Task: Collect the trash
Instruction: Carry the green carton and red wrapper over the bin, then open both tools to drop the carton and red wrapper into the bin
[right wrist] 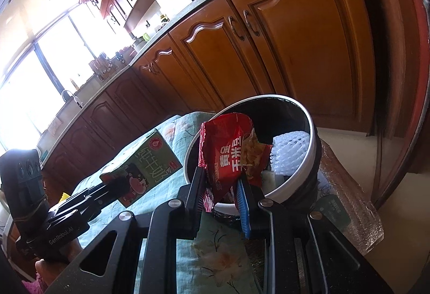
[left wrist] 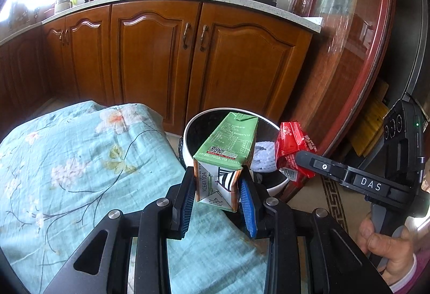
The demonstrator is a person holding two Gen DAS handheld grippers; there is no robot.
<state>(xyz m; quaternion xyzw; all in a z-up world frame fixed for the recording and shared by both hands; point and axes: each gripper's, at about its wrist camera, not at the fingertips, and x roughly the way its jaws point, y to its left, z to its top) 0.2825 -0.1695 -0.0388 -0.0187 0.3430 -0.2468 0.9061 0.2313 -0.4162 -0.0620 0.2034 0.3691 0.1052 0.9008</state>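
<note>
Left wrist view: wooden cabinets [left wrist: 150, 57] are seen behind a floral cloth [left wrist: 67, 165], beside which a white-rimmed bin [left wrist: 276, 187] stands. A green milk carton [left wrist: 225, 151] is pinched by the left gripper [left wrist: 217, 194] at the bin's near rim. A red snack wrapper [right wrist: 228, 154] is clamped by the right gripper [right wrist: 224, 193] over the bin, where white foam netting [right wrist: 291, 151] lies.

The right gripper [right wrist: 223, 186] clamps a red snack wrapper [right wrist: 225, 156] over the white-rimmed bin [right wrist: 309, 154], white foam netting [right wrist: 291, 151] inside.
</note>
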